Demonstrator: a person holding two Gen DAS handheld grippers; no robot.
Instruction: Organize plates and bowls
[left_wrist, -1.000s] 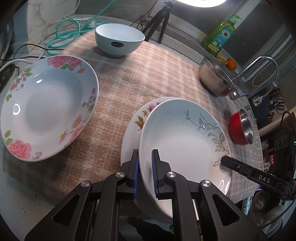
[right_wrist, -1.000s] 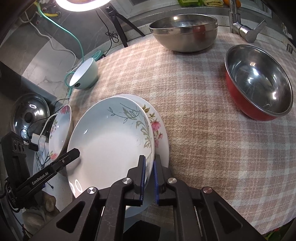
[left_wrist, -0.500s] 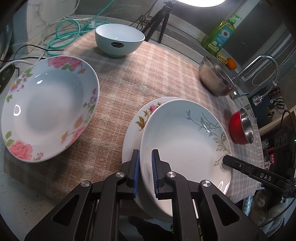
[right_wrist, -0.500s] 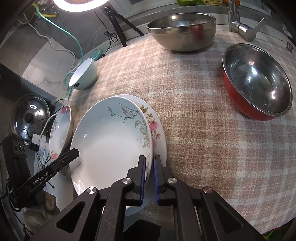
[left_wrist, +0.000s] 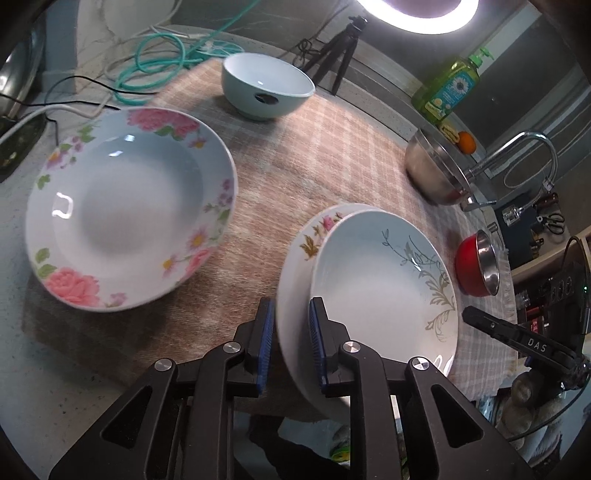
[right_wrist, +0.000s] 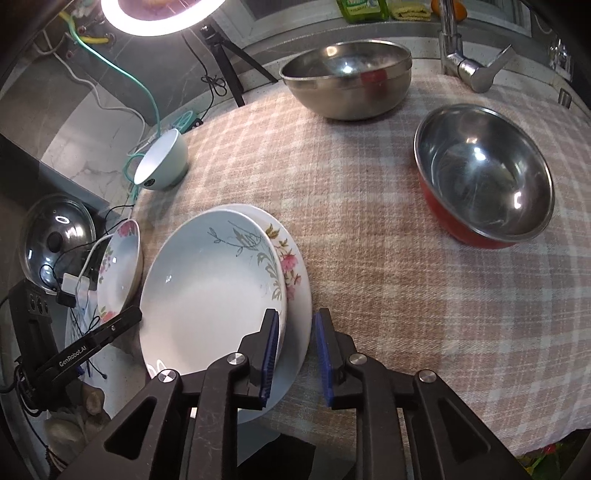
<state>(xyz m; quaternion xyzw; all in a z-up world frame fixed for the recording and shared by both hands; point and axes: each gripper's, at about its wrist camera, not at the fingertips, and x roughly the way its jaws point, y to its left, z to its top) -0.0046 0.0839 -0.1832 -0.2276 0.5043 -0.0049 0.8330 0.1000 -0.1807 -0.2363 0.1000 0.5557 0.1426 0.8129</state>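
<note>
We see two stacked plates on the checked cloth: the leaf-pattern plate lies face up in the rose-rimmed plate, set off toward one side so only a crescent of the lower rim shows. Being round, they have no long axis; both open upward.

Our left tool straddles the stack's near edge, its jaws opening, the blue pads looking clear of the rim. Our right tool straddles the opposite edge, likewise opening, one pad close against the upper plate; we cannot tell if it touches.

The pink-flower plate sits apart at the cloth's corner, partly off the tabletop. The stack's near edge is hidden behind each tool's fingers.
</note>
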